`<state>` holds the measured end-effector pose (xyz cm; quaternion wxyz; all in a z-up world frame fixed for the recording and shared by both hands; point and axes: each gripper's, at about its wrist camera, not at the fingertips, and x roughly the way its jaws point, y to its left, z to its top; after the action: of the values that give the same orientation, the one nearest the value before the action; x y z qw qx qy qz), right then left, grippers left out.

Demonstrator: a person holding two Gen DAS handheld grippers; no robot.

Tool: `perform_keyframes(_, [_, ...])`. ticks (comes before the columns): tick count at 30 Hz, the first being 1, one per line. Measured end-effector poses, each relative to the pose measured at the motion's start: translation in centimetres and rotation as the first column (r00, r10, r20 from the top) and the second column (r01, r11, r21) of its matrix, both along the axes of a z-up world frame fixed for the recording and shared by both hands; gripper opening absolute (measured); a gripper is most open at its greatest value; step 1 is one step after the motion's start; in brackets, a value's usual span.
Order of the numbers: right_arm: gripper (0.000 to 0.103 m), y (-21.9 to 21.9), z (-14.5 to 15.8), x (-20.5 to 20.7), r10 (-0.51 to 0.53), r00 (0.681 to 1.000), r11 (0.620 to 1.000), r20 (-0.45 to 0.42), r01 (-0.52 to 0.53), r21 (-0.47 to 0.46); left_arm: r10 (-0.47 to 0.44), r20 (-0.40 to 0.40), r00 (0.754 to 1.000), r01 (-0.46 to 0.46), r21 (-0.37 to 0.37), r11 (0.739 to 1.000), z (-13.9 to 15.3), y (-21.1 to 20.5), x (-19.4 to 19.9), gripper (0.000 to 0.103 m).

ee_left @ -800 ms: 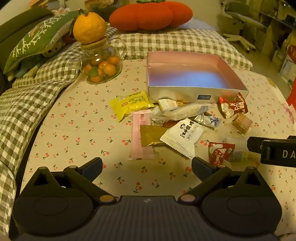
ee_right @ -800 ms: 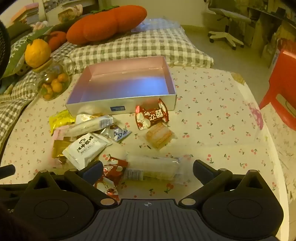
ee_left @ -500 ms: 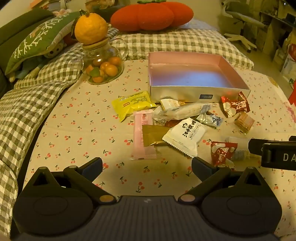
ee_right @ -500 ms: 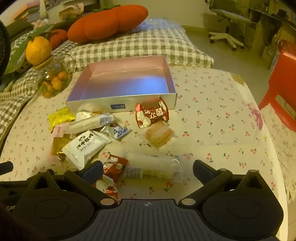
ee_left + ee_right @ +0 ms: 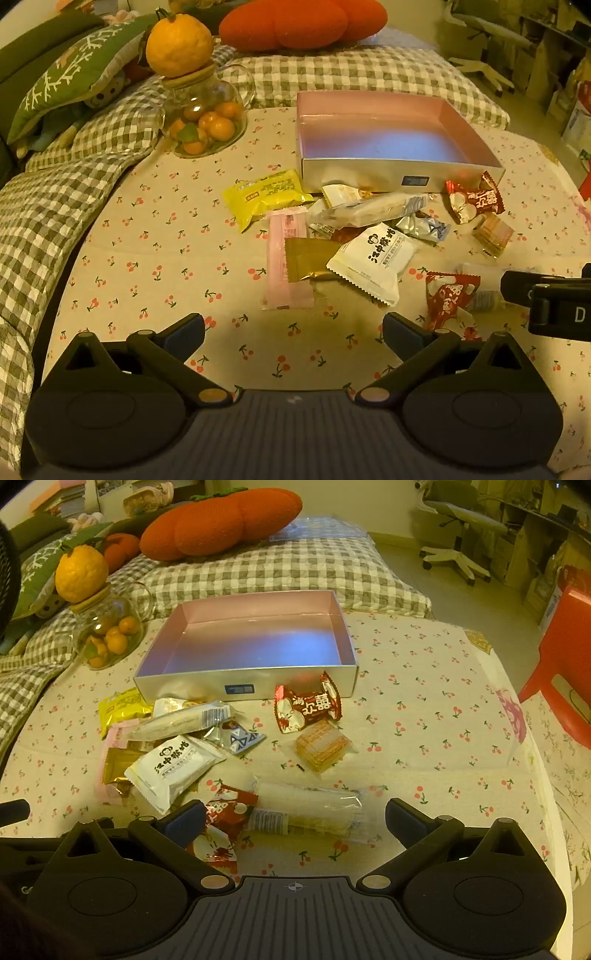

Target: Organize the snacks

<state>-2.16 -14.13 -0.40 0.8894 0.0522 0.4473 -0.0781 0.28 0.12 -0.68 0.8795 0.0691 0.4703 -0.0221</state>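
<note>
Clear-wrapped roll [image 5: 308,808] lies nearest, in front of the empty box [image 5: 245,686]; the right gripper [image 5: 295,821], fingers apart and holding nothing, should straddle it squarely before closing.

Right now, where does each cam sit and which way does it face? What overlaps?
Left wrist: on the left hand-held gripper, low over the cloth, facing the box and jar; its open fingers fill the bottom, and the right hand-held gripper pokes in at right.
Right wrist: on the right hand-held gripper, facing the same box from further right, open fingers above a clear pack.
Shared: box, jar, white pack, red cushion.
</note>
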Motion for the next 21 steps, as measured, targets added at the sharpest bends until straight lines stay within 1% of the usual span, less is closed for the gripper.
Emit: perform_keyframes(21, [0.103,0.16,-0.21,-0.02,0.008,1.000,1.000,-0.003,-0.008,0.005,-0.001,-0.012,1.000,0.001,0.004,1.000,-0.27,0.04,0.06,0.103])
